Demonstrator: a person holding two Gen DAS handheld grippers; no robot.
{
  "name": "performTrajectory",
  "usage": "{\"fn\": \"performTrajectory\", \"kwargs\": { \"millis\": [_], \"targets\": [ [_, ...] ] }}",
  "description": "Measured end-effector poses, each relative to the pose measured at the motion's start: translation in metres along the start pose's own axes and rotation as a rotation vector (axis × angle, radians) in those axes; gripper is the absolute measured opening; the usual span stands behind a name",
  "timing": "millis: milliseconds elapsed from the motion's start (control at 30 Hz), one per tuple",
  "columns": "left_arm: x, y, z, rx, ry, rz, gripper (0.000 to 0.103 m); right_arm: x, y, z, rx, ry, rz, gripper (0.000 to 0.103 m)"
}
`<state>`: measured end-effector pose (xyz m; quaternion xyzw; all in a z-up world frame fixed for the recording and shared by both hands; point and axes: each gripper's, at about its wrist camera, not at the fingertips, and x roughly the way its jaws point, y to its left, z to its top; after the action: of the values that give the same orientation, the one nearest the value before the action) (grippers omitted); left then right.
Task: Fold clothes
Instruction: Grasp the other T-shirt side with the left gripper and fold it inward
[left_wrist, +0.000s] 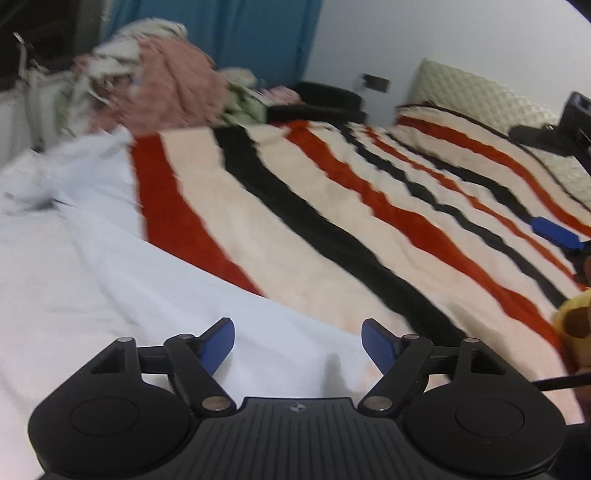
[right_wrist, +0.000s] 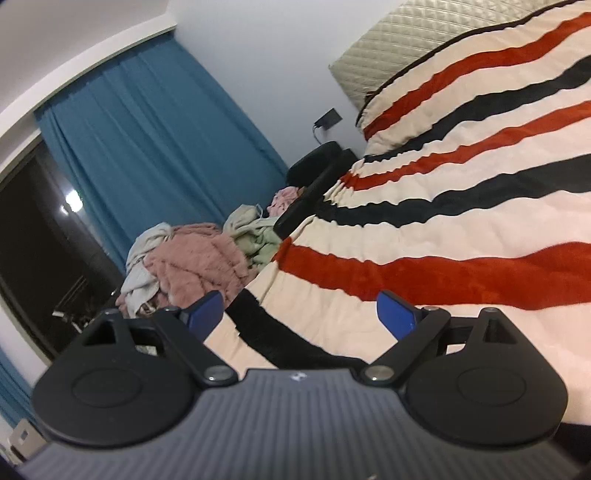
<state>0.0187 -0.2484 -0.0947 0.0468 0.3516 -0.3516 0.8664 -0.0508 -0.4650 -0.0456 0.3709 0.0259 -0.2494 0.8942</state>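
Over the striped blanket (left_wrist: 332, 206), spread flat likely as a folding surface: white garment (left_wrist: 92, 295) at its near left edge under the empty, parted left gripper (left_wrist: 298, 341), right gripper (right_wrist: 301, 314) likewise wide and empty, clothes pile (right_wrist: 192, 262) waiting beyond.

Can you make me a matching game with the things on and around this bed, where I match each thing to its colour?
Things:
1. curtain
2. fluffy blanket in the pile
3. garment under the left tongs
4. bedspread

Colours:
A. white
B. cream with red and black stripes
C. blue
D. pink

Pairs: 1-C, 2-D, 3-A, 4-B
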Motion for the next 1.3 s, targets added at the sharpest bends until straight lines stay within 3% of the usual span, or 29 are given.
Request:
{"fn": "performTrajectory", "kwargs": {
  "millis": [267, 333, 367, 400, 433, 567, 667, 867, 1000, 1167, 1300],
  "targets": [
    [0.060, -0.025, -0.007, 0.043, 0.047, -0.109, 0.062, 0.004, 0.004, -0.005, -0.030, -0.003, 0.030, 0.092],
    [0.073, -0.026, -0.011, 0.038, 0.064, -0.092, 0.044, 0.004, 0.006, -0.005, -0.045, -0.002, 0.033, 0.092],
    [0.080, -0.026, -0.013, 0.034, 0.073, -0.081, 0.019, 0.004, 0.007, -0.006, -0.058, -0.005, 0.035, 0.092],
    [0.080, -0.025, -0.014, 0.025, 0.071, -0.068, 0.008, 0.004, 0.009, -0.007, -0.069, -0.007, 0.035, 0.092],
    [0.078, -0.023, -0.016, 0.012, 0.065, -0.056, 0.006, 0.003, 0.010, -0.008, -0.079, -0.009, 0.034, 0.092],
    [0.027, -0.001, -0.010, -0.094, -0.012, -0.039, 0.004, 0.000, 0.014, -0.008, -0.096, -0.015, 0.042, 0.092],
    [-0.036, 0.015, -0.007, -0.163, -0.089, -0.027, 0.004, -0.005, 0.016, -0.007, -0.100, -0.032, 0.050, 0.092],
    [-0.154, 0.053, -0.038, -0.316, -0.193, 0.037, 0.004, -0.017, 0.039, -0.017, -0.196, -0.020, 0.111, 0.092],
    [-0.187, 0.084, -0.077, -0.459, -0.142, 0.125, 0.004, -0.020, 0.053, -0.026, -0.260, 0.024, 0.157, 0.092],
    [-0.180, 0.115, -0.111, -0.536, 0.002, 0.224, 0.003, -0.018, 0.073, -0.044, -0.356, 0.130, 0.225, 0.091],
    [-0.171, 0.124, -0.116, -0.544, 0.037, 0.221, 0.007, -0.020, 0.090, -0.061, -0.442, 0.205, 0.275, 0.091]
  ]
}}
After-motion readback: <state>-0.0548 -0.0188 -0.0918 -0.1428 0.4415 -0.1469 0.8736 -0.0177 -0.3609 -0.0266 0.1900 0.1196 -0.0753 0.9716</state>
